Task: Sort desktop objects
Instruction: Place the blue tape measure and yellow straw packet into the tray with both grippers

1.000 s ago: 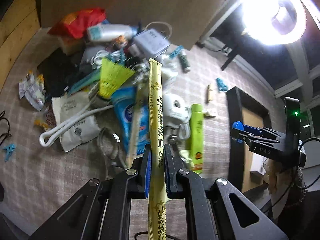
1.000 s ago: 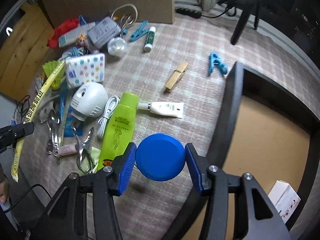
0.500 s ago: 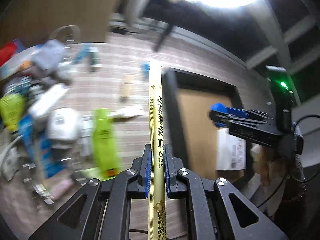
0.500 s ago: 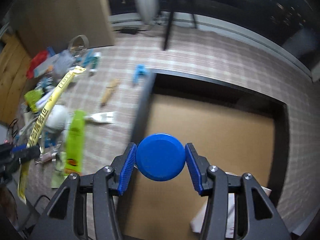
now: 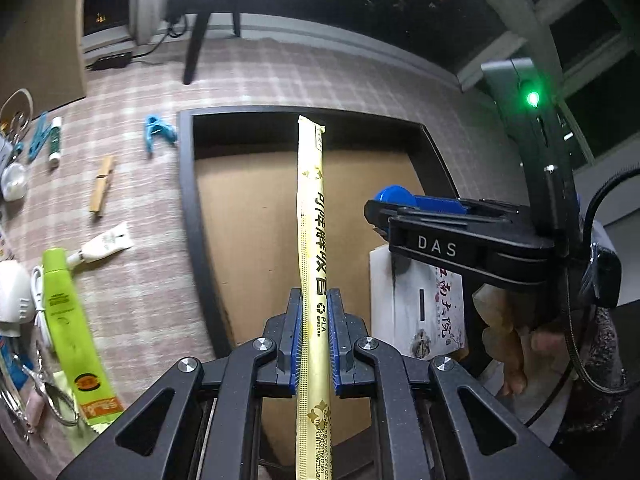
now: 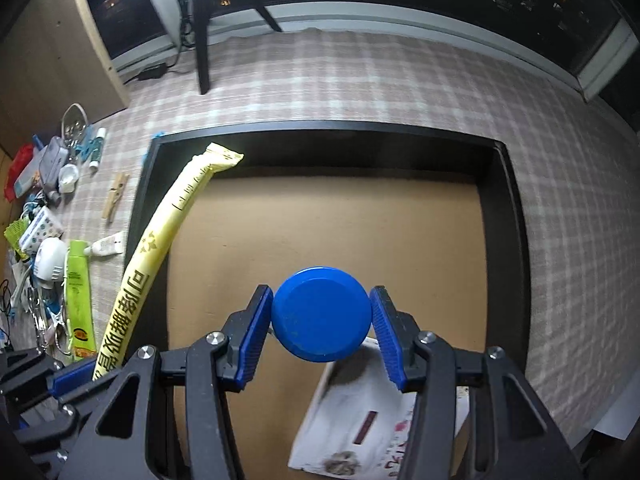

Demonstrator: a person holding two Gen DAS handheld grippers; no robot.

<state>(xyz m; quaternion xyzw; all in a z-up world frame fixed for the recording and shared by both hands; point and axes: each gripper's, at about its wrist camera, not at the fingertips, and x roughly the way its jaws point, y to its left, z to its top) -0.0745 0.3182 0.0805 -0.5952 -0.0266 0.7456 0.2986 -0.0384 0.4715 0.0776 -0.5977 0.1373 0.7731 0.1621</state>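
White packet [image 6: 372, 428] lies in tray [image 6: 502, 216]; clutter [image 5: 68, 312] left. Left gripper [image 5: 314, 340] clamps sleeve [image 5: 310, 216]; right gripper [image 6: 320, 332] clamps lid [image 6: 320, 314], both above tray.

Yellow wrapped stick [image 5: 311, 240], blue round lid [image 6: 321, 314], aloft

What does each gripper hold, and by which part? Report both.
The left gripper is shut on the long yellow packet, gripped on its lower part with most of its length sticking forward. The right gripper clamps the blue round lid across its rim, edge to edge.

Wrist views downward, shared tray [image 5: 188, 200]
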